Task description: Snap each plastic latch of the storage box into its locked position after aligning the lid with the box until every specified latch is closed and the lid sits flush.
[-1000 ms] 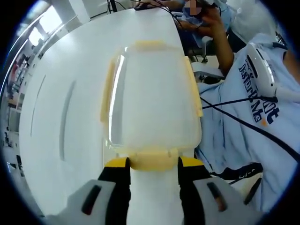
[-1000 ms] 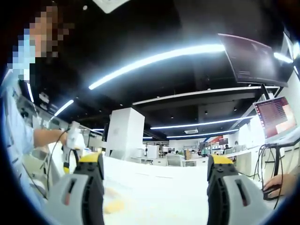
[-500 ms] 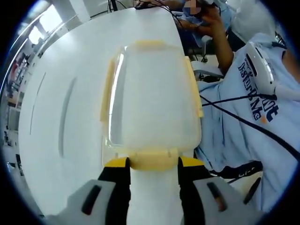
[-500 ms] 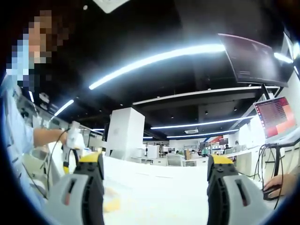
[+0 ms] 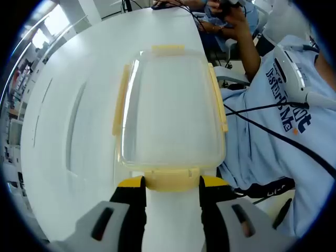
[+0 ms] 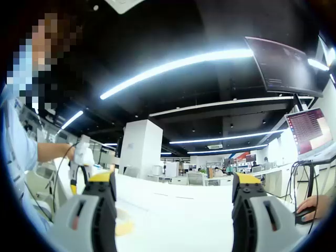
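Clear box: transparent plastic storage box (image 5: 170,113) with yellow latches lies on white bench (image 5: 68,105).
Left gripper (image 5: 172,185): level, fingers clasping box's near yellow latch (image 5: 171,179).
Right gripper (image 6: 174,194): raised beside box, fingers spread apart.

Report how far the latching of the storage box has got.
Done: the clear lid sits on the storage box, apparently aligned. In hand: the left gripper has its jaws either side of the near yellow latch. Left: whether the side latches and the far latch are locked can't be told. The right gripper hangs open, idle.
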The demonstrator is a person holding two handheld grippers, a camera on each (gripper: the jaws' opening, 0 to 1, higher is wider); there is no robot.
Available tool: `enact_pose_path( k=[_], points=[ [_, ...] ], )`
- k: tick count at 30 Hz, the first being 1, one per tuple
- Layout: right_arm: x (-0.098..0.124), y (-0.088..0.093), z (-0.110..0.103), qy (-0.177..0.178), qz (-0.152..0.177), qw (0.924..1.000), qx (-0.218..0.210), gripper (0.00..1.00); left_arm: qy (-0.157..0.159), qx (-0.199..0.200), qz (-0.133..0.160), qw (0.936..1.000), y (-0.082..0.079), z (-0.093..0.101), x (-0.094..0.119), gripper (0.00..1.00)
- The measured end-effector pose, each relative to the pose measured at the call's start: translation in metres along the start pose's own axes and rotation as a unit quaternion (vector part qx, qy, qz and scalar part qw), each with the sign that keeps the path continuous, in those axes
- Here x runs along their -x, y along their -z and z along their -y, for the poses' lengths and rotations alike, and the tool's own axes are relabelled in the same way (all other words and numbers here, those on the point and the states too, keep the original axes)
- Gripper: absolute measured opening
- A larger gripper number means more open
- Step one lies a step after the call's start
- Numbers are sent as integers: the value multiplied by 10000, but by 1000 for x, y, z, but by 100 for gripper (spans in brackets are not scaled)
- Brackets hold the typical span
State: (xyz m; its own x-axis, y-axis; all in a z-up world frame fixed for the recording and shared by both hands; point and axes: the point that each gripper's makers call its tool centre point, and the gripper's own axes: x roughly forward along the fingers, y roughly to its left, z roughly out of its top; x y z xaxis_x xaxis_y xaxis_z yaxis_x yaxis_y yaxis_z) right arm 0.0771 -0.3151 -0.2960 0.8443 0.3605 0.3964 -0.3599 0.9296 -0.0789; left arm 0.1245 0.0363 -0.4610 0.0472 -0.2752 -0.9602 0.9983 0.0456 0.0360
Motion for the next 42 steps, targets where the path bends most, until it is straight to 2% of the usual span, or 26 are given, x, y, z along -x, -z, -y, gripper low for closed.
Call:
enact_pose_path(
  k=[11,28,42],
  points=[
    [-3,5,-2,-44,-58,10000,-4,92,67,-33,86,9999,5,-2,0,39],
    [-6,8,-6,-103,-131,9999,-8,92,121,-18,62,9999,17,-5,6,39],
    [-13,14,-21,-242,-231,9994,-27,92,153,18,67,9999,31,-5,11,38]
  ],
)
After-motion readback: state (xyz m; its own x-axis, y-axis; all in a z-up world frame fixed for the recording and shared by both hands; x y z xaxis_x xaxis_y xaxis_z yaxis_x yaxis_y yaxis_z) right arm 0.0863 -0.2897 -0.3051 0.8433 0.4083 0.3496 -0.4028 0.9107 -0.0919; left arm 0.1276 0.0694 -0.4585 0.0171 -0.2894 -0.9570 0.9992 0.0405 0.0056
